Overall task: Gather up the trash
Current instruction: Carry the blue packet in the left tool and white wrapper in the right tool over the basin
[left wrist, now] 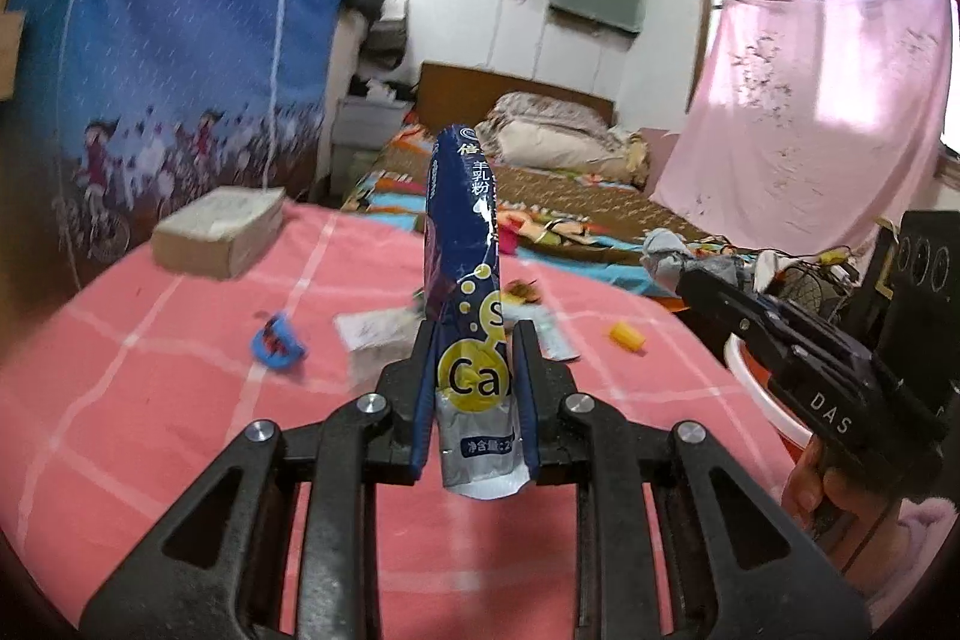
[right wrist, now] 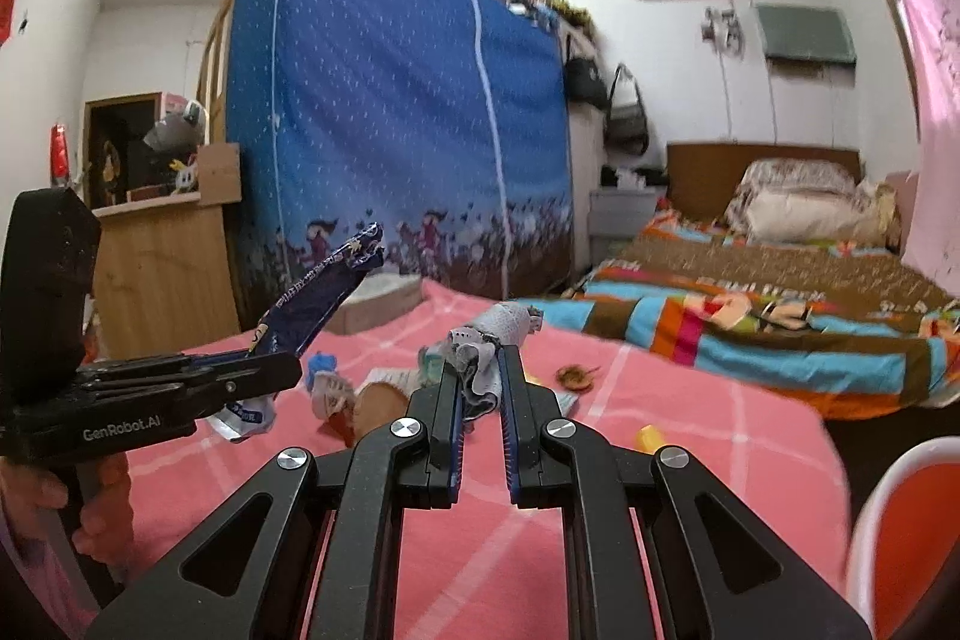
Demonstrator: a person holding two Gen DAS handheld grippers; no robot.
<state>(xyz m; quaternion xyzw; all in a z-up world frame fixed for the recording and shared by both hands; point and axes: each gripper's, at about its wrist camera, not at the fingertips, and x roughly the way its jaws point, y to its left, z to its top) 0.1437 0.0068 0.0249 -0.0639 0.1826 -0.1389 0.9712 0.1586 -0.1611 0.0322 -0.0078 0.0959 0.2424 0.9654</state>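
My left gripper [left wrist: 474, 340] is shut on a dark blue sachet wrapper [left wrist: 462, 244] with a yellow "Ca" circle, held upright above the pink bed cover; it also shows in the right wrist view [right wrist: 312, 298]. My right gripper [right wrist: 480, 364] is shut on a crumpled grey-white wrapper [right wrist: 486, 340], seen from the left wrist view [left wrist: 666, 250] at the right. Loose trash lies on the cover: a blue scrap [left wrist: 276, 346], a white paper packet [left wrist: 378, 334], a yellow piece [left wrist: 627, 337], a brown scrap [right wrist: 576, 376].
An orange bin with a white rim [right wrist: 900, 532] stands at the bed's right edge, also in the left wrist view [left wrist: 762, 400]. A cardboard box [left wrist: 219, 232] sits at the far left of the pink cover [left wrist: 180, 430]. A second bed [right wrist: 750, 304] lies beyond.
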